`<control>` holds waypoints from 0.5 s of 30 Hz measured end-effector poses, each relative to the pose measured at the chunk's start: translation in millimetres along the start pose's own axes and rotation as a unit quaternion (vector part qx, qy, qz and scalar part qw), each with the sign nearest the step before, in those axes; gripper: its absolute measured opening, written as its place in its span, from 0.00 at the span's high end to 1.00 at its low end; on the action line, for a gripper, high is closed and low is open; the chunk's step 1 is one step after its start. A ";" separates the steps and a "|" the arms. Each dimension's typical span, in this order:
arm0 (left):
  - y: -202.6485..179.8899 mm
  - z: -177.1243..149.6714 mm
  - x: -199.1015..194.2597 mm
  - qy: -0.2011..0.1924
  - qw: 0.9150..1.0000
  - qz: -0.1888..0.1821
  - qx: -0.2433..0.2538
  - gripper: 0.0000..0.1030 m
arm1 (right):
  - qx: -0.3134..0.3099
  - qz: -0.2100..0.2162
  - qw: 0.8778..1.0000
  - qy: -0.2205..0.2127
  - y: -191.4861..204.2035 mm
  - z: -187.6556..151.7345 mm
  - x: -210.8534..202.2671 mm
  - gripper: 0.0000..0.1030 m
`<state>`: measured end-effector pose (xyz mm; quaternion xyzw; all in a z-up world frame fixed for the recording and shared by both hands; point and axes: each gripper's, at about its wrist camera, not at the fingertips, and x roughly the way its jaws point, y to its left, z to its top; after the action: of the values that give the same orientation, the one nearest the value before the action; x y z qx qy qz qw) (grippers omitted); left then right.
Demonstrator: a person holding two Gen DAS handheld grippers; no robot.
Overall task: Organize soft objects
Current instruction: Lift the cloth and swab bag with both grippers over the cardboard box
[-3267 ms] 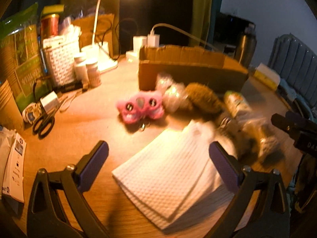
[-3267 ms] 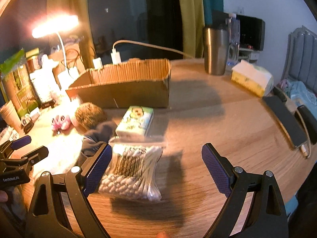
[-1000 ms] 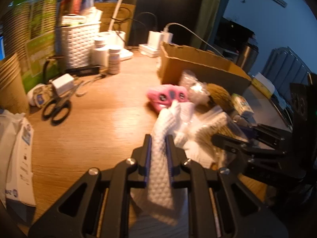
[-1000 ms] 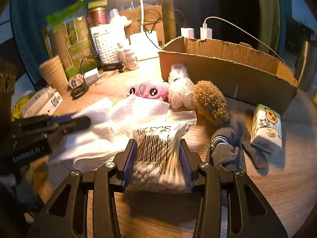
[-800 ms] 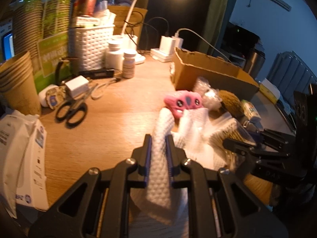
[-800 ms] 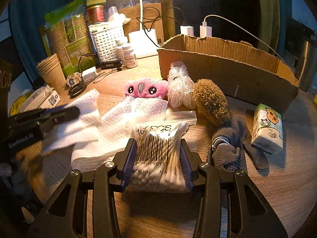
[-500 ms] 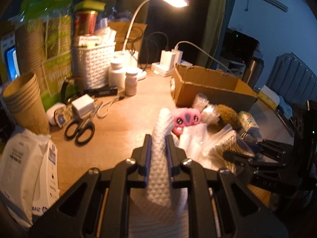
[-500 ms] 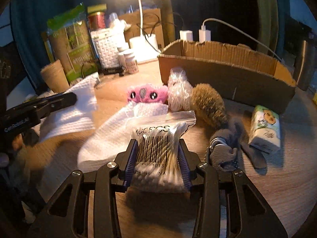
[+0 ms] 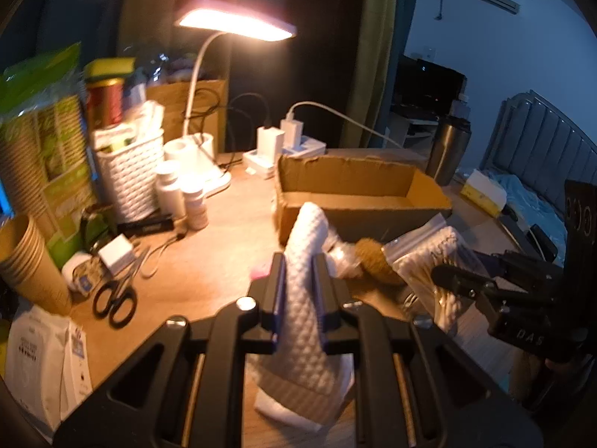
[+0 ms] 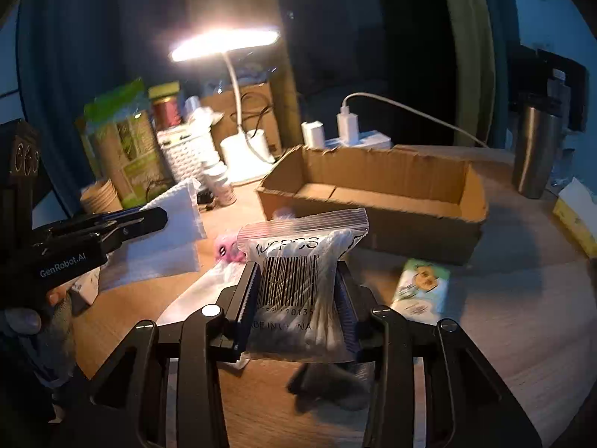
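The cloth [image 9: 306,298], a white waffle-textured wipe, is pinched in my left gripper [image 9: 301,287], its jaws pressed nearly together on a bunched fold, so the top stands up in a soft peak while the rest droops below the fingers. I judge it very light and limp: it will sag and swing, and a corner could drag over whatever lies under it, so the hold belongs on a gathered fold as now, not on a single edge. In my right gripper [image 10: 298,298] I have the swab bag [image 10: 302,280], a clear zip pouch with a black barcode and white cotton tips showing through, clamped across its middle with the zip strip upward. I think the film is slippery and the swabs inside shift, so a squeeze across the packed middle is safer than the loose top; too hard and the sticks may bend. Both things hang above the table [image 10: 522,317], near me, with the open box [image 10: 373,186] just beyond and to the right, its floor bare as far as I can see. Its low walls should let soft things drop in easily. A tissue pack [image 10: 421,285] lies on the table right of the bag, and something pink [image 10: 227,250] peeks out to its left.
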<state>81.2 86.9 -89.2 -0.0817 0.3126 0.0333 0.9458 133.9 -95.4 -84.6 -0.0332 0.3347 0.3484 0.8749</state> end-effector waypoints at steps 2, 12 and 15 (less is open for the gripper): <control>-8.7 7.4 5.1 0.002 1.000 -0.003 0.005 0.86 | 0.010 0.000 1.000 -0.008 -10.1 3.7 -3.4 0.59; -67.3 52.5 41.6 0.000 0.999 -0.034 0.043 0.86 | 0.033 -0.014 0.999 -0.029 -64.0 34.1 -10.3 0.59; -83.3 67.6 55.1 -0.006 0.998 -0.044 0.053 0.86 | 0.032 -0.023 0.999 -0.032 -78.5 47.3 -11.3 0.59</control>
<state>174.5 17.4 -57.5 -0.0449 0.3042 -0.0249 0.9512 204.1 -147.5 -54.9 -0.0016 0.3166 0.3186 0.8935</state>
